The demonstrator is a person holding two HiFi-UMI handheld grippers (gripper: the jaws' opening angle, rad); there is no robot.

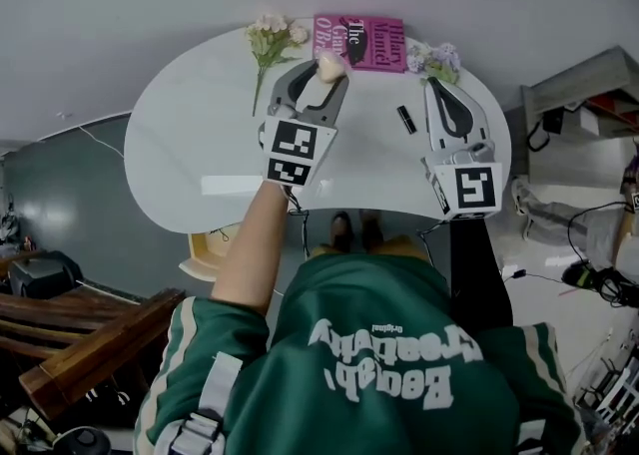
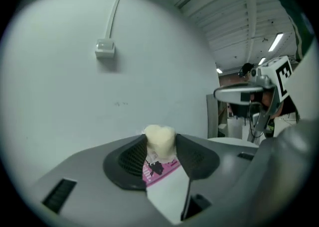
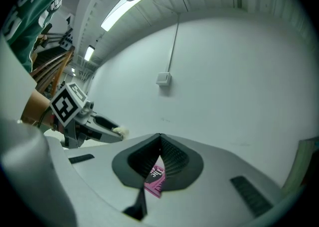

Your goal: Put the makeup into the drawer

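We see the left hand-held gripper [image 1: 330, 72] closed on a cream makeup sponge [image 2: 160, 140], pinched at the very tips of its pads and held up off the white table [image 1: 200, 134], in front of the pink book [image 1: 377, 42]. The right hand-held gripper [image 1: 432, 85] has its jaws together and empty, just beside a small black tube [image 1: 406, 119] lying on the table.

We judge the sponge to be soft and springy. With so shallow a grip, it could squeeze out and drop on the way. We cannot make out any drawer, so the carry may be long. A sweep of either gripper could also knock the flower sprigs [image 1: 270, 39] or roll the tube off the edge.

The book cover reads "Hilary Mantel", with a title beginning "The", partly covered. The upside-down lettering on the green jacket [image 1: 389, 363] we cannot read with certainty.
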